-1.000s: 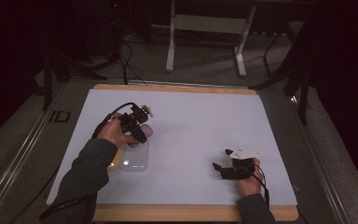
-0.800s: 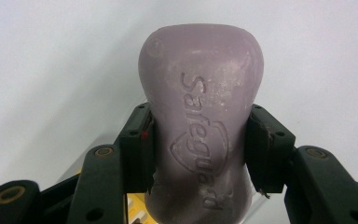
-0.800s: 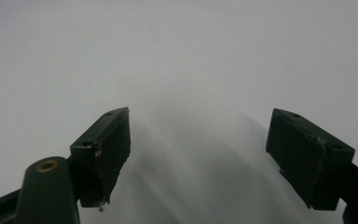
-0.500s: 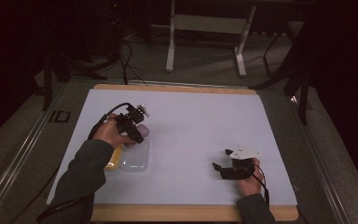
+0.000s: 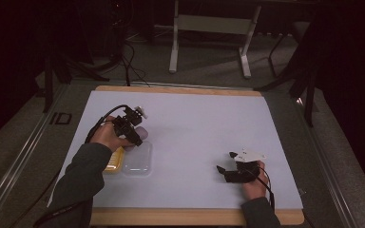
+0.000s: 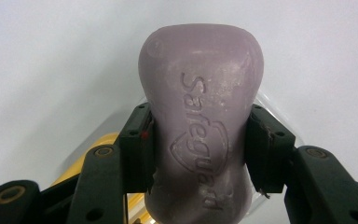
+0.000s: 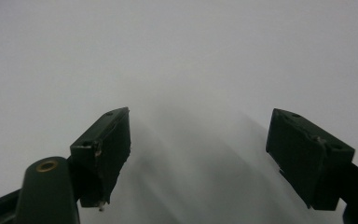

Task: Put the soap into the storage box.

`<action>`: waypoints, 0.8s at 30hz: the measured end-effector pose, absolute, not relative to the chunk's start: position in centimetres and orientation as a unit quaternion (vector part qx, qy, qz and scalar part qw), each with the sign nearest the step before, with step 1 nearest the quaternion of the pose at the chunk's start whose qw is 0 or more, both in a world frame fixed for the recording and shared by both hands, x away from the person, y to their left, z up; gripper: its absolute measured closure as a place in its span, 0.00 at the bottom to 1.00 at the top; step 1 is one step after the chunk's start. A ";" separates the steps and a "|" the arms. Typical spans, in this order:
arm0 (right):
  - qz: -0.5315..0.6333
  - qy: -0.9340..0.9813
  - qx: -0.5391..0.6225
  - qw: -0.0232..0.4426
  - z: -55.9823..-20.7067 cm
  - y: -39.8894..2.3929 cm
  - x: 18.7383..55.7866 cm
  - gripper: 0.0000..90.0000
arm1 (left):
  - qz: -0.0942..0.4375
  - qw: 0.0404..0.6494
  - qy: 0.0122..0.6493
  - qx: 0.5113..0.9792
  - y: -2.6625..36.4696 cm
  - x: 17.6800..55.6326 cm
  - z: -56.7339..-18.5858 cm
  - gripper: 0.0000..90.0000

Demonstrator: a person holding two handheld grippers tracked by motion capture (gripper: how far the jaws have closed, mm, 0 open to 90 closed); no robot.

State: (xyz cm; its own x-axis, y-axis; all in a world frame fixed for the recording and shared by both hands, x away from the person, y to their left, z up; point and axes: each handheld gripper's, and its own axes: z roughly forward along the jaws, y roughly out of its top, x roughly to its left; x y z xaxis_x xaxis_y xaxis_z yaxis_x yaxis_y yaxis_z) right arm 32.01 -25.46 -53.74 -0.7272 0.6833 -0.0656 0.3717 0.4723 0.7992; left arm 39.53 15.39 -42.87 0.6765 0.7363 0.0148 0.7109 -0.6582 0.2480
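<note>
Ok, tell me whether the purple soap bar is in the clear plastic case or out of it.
Out: the purple soap bar is clamped in the left gripper, above the clear plastic case.

High view overhead; tongs views close, sharing white mat (image 5: 204, 128).

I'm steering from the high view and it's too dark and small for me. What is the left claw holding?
Observer: A purple soap bar, squeezed between the left claw pads.
Operator: Does it say anything on it?
Observer: Yes, raised letters run along the bar, a brand name stamped in, with a shield shape beside them.
Operator: What's under it?
Observer: A clear plastic tray and something yellow show just behind the soap.
Operator: Is my right claw holding anything?
Observer: No, the right claw is wide open with only the white mat between its pads.
</note>
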 end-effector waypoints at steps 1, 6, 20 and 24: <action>0.405 0.836 0.316 0.192 -53.7 -25.5 32.0 0.24 | 0.057 0.112 0.399 0.908 15.5 39.5 -42.9 0.56; 0.405 0.837 0.315 0.192 -53.7 -25.4 32.0 0.24 | 0.056 0.113 0.406 0.905 15.9 39.4 -42.9 0.56; 0.405 0.836 0.316 0.192 -53.7 -25.4 32.0 0.24 | 0.052 0.113 0.419 0.900 17.0 39.4 -43.1 0.56; 0.405 0.836 0.316 0.192 -53.7 -25.4 32.0 0.24 | 0.052 0.111 0.423 0.898 17.4 39.4 -43.1 0.55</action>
State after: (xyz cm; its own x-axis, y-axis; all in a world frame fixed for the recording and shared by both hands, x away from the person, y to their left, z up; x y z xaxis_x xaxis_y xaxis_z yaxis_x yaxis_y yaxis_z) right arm 31.99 -25.45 -53.74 -0.7265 0.6840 -0.0657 0.3726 0.4725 0.7987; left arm 39.36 17.36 -43.09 0.6363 0.7714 -0.0005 0.7483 -0.6170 0.2437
